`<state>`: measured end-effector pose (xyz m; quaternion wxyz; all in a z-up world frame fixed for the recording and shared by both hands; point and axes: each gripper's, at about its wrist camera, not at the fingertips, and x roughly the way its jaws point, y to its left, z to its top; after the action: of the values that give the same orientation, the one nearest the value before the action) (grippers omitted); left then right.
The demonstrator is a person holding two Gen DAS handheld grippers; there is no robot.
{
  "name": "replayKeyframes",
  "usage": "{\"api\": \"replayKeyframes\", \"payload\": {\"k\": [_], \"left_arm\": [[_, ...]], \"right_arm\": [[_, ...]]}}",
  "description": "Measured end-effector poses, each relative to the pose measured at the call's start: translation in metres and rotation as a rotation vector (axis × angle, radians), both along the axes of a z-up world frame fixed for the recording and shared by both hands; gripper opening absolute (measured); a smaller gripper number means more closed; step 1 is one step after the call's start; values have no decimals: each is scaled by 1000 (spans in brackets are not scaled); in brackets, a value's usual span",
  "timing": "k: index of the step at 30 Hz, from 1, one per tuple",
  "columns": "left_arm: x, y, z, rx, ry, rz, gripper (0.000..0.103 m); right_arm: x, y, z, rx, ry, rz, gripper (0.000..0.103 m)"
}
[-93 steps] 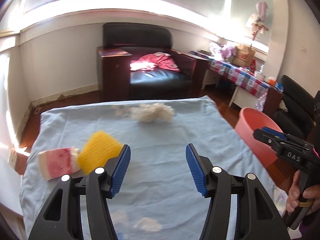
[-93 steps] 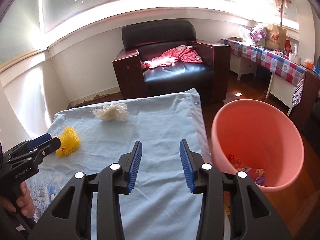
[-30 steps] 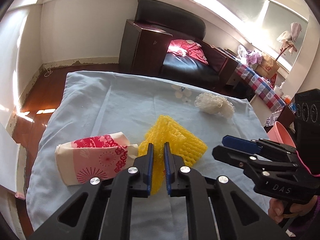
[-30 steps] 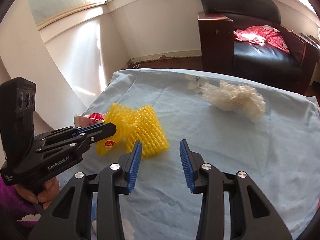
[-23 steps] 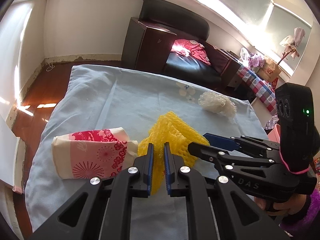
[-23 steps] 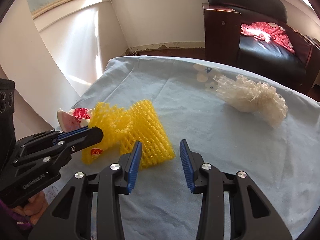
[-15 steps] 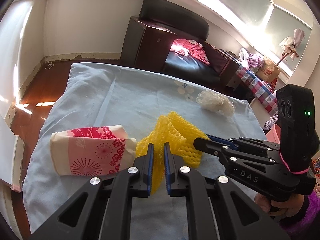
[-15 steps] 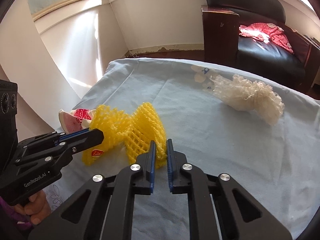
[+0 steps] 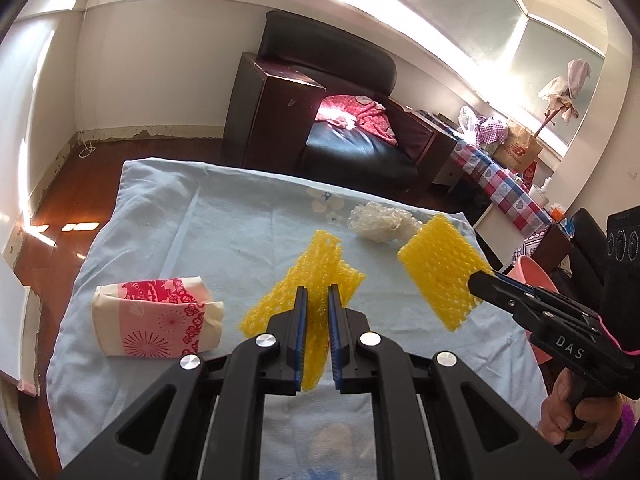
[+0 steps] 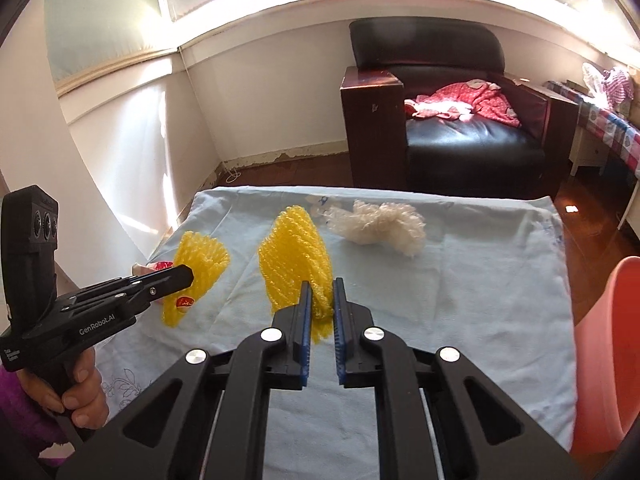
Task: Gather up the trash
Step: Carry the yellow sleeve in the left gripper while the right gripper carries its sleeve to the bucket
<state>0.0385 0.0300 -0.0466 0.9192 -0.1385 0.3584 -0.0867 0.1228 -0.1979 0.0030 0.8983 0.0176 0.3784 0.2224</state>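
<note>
Left gripper (image 9: 317,304) pinches one yellow foam net (image 9: 316,276) at frame centre; right gripper (image 10: 320,300) pinches another yellow foam net (image 10: 296,260), both lifted.

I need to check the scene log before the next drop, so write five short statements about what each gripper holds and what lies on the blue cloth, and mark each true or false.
1. The left gripper is shut on a yellow foam net. True.
2. The right gripper is open and holds nothing. False: it is shut on a second yellow foam net.
3. The white foam net lies on the blue cloth, in neither gripper. True.
4. The pink floral packet is inside the pink bin. False: it lies on the cloth, beside the left gripper's net.
5. Both yellow nets lie flat on the cloth. False: each is pinched in a gripper.
</note>
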Motion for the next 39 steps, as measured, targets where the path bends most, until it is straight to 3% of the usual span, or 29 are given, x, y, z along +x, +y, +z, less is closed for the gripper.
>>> {"api": "replayKeyframes", "payload": {"k": [6, 23, 39], "left_arm": [[-4, -25, 21, -5, -50, -37, 9], [-1, -128, 76, 6, -188, -210, 9], [0, -235, 105, 1, -268, -391, 9]], "right_arm": [[-22, -36, 27, -23, -94, -84, 10], [-65, -172, 63, 15, -224, -432, 10], [-95, -254, 63, -15, -270, -653, 10]]}}
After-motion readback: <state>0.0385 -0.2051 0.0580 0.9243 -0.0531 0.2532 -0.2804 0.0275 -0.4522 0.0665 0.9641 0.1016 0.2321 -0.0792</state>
